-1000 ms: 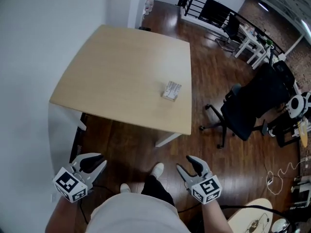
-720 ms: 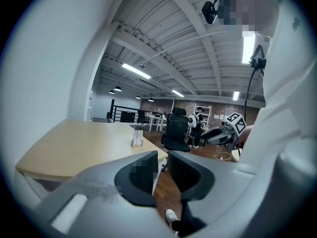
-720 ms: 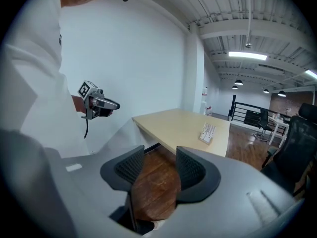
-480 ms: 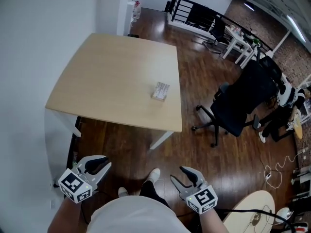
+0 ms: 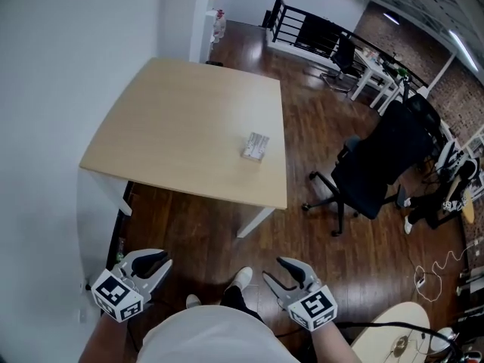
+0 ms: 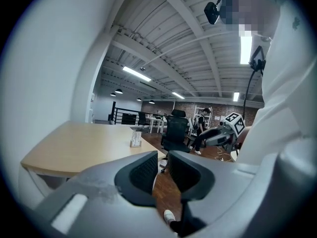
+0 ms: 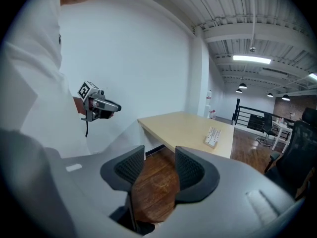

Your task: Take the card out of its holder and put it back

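A small clear card holder with a white card (image 5: 255, 147) stands on the light wooden table (image 5: 174, 127), near its right edge. It also shows far off in the left gripper view, card holder (image 6: 135, 138), and in the right gripper view, card holder (image 7: 213, 136). My left gripper (image 5: 147, 265) hangs low by the person's waist, well short of the table, with a narrow gap between its jaws and nothing in them. My right gripper (image 5: 287, 272) is at the same height, open wider and empty. Each gripper shows in the other's view: right gripper (image 6: 218, 135), left gripper (image 7: 101, 105).
A black office chair (image 5: 378, 165) stands right of the table on the dark wood floor. A white wall runs along the left. A round pale table (image 5: 393, 339) with cables sits at bottom right. A black railing (image 5: 310, 29) and desks lie beyond.
The head view has swung a little, so the table sits slightly differently in frame. Both grippers stay low by the waist, empty. The card holder has not moved.
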A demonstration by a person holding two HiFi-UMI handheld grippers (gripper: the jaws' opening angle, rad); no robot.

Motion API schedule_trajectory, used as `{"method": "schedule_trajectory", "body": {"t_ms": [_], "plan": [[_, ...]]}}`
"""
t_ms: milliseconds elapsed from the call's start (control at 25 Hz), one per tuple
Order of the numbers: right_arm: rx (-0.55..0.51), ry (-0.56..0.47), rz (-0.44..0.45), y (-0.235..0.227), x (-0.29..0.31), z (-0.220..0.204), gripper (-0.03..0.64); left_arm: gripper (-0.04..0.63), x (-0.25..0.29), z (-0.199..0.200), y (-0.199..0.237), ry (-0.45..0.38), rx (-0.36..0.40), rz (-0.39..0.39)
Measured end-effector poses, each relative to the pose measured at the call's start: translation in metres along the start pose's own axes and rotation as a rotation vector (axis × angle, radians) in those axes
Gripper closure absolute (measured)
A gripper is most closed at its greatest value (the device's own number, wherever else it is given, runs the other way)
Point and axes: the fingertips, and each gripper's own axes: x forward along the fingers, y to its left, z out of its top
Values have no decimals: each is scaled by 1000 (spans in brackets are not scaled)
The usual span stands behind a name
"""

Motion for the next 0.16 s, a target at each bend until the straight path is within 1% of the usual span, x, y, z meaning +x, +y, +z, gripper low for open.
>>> {"method": "schedule_trajectory", "body": {"t_ms": [160], "plan": [[-13, 1, 16, 6, 0, 4, 417, 525, -8, -3, -3, -7, -2, 6]]}}
